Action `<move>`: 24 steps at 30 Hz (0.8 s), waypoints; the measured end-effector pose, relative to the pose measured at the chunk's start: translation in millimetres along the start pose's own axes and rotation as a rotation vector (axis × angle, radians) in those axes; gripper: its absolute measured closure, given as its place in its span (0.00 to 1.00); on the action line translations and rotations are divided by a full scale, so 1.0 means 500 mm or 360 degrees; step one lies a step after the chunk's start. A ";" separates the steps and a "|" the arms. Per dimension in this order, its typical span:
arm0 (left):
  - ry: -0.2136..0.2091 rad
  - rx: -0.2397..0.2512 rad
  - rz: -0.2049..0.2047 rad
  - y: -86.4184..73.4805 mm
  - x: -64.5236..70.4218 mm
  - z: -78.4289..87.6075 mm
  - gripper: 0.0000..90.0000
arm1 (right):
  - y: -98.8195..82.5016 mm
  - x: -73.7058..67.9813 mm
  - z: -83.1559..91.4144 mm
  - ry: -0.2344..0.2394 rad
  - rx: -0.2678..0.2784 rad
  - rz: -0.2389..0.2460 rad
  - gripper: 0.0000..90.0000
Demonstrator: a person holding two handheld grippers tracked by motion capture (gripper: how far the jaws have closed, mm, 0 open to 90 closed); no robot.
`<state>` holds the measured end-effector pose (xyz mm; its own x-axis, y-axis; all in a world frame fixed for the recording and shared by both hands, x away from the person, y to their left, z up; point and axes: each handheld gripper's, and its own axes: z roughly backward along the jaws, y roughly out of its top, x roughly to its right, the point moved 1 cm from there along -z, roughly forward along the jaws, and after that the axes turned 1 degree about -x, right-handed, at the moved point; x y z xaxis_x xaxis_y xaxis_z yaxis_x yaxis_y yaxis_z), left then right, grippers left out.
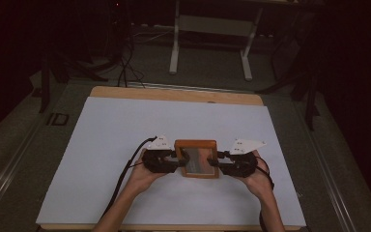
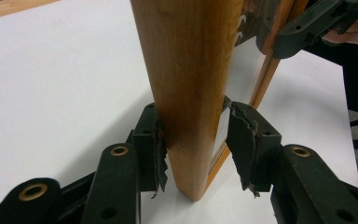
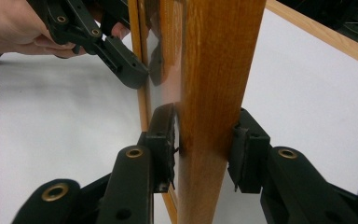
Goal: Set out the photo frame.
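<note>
A wooden-framed mirror is being held near the middle of the white table, so it looks like a two-handed lift or carry. The right gripper is clamped on the frame's right side, while the left gripper straddles the left side with one pad touching and a gap at the other. That left grip would probably need closing up before anything gets moved.

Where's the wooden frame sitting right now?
In the high view the wooden-framed mirror is at the near middle of the white sheet, between the left gripper and right gripper, one on each side rail.

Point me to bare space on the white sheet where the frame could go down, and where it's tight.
Free: the white sheet from its far edge down to the wooden frame, plus both side margins. Crowded: the near middle, where the left tongs and right tongs flank the frame and both forearms come in.
</note>
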<state>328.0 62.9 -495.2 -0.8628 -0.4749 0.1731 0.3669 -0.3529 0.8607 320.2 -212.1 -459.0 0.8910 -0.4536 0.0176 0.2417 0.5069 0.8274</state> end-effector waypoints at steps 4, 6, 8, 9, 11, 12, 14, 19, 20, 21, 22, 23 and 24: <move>-0.0005 0.0000 0.0009 0.001 0.000 0.002 0.65 | -0.002 0.002 0.000 0.0012 0.0004 -0.0012 0.72; -0.0001 -0.0002 0.0005 0.001 0.000 0.004 0.65 | -0.002 0.002 0.000 0.0015 0.0003 -0.0009 0.72; 0.0007 -0.0004 0.0005 0.001 0.001 0.006 0.65 | -0.001 0.000 -0.001 0.0015 0.0001 0.0001 0.72; 0.0010 -0.0004 0.0007 0.001 0.000 0.008 0.65 | 0.000 0.000 -0.002 0.0015 -0.0002 0.0003 0.72; 0.0009 0.0007 0.0020 0.001 0.000 0.013 0.65 | 0.001 -0.001 -0.003 0.0020 0.0006 0.0002 0.72; 0.0011 0.0012 0.0026 0.001 -0.001 0.017 0.65 | 0.003 -0.001 -0.004 0.0025 0.0011 -0.0006 0.72; 0.0014 0.0027 0.0040 0.002 -0.002 0.023 0.65 | 0.006 -0.002 -0.006 0.0030 0.0028 -0.0011 0.72; 0.0028 0.0051 0.0064 0.003 -0.003 0.042 0.65 | 0.015 -0.005 -0.011 0.0049 0.0069 -0.0028 0.72; 0.0029 0.0054 0.0073 0.003 -0.003 0.045 0.65 | 0.017 -0.006 -0.012 0.0053 0.0075 -0.0036 0.72; 0.0034 0.0062 0.0082 0.003 -0.003 0.051 0.65 | 0.019 -0.006 -0.013 0.0057 0.0082 -0.0041 0.72; 0.0034 0.0062 0.0082 0.003 -0.003 0.051 0.65 | 0.019 -0.006 -0.013 0.0057 0.0082 -0.0041 0.72; 0.0037 0.0062 0.0087 0.004 -0.003 0.056 0.65 | 0.025 -0.009 -0.016 0.0065 0.0093 -0.0046 0.72; 0.0039 0.0060 0.0093 0.004 -0.003 0.059 0.65 | 0.027 -0.010 -0.017 0.0065 0.0095 -0.0043 0.72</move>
<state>319.8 86.7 -479.8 -0.8315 -0.5134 0.2122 0.4026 -0.2937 0.8670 322.4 -197.0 -452.9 0.8998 -0.4354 -0.0272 0.2436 0.4498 0.8593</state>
